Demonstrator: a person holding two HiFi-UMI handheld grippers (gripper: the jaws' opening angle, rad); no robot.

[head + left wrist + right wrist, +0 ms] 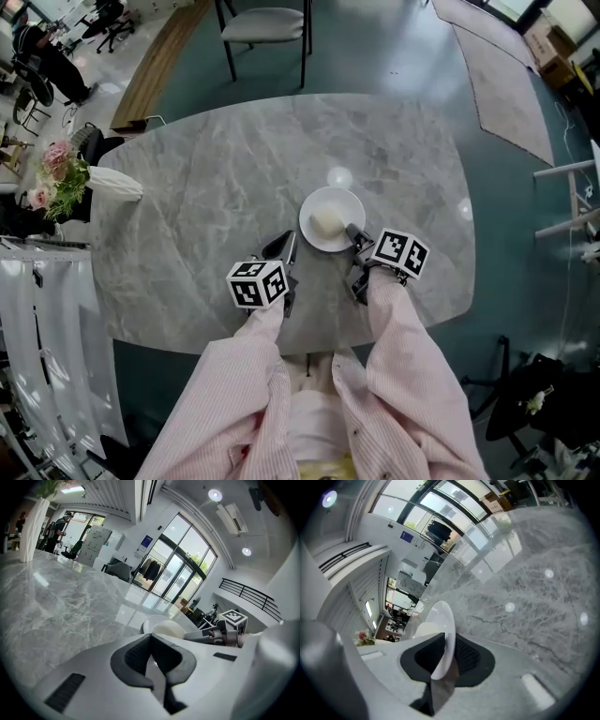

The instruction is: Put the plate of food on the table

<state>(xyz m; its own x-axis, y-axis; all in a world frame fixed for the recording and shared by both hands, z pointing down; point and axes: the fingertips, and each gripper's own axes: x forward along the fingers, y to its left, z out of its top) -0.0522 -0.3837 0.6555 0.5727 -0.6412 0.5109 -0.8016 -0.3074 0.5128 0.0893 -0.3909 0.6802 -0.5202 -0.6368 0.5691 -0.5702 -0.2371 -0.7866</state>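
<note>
On the grey marble table [187,216] the white plate [349,211] lies flat, toward the side nearest me, with a pale rounded lump of food [325,222] sitting at its middle. I have the right gripper [355,234] at the plate's near-right rim; its own view shows the thin white rim standing edge-on between the two dark pads, which press against it on either side, so I read that claw as clamped on the plate. The left gripper [284,246] rests just beside the plate on its near-left side, apart from the rim. In its view the pads meet in a tight seam with nothing between them, so those jaws are together and empty, and the plate and food show just past its tip. Both pink striped sleeves [403,347] reach in from below the plate. Well to the left of the plate, a vase of pink flowers [61,183] sits by the table edge. Beyond the plate, past the table's far side, stands a chair [267,28].
</note>
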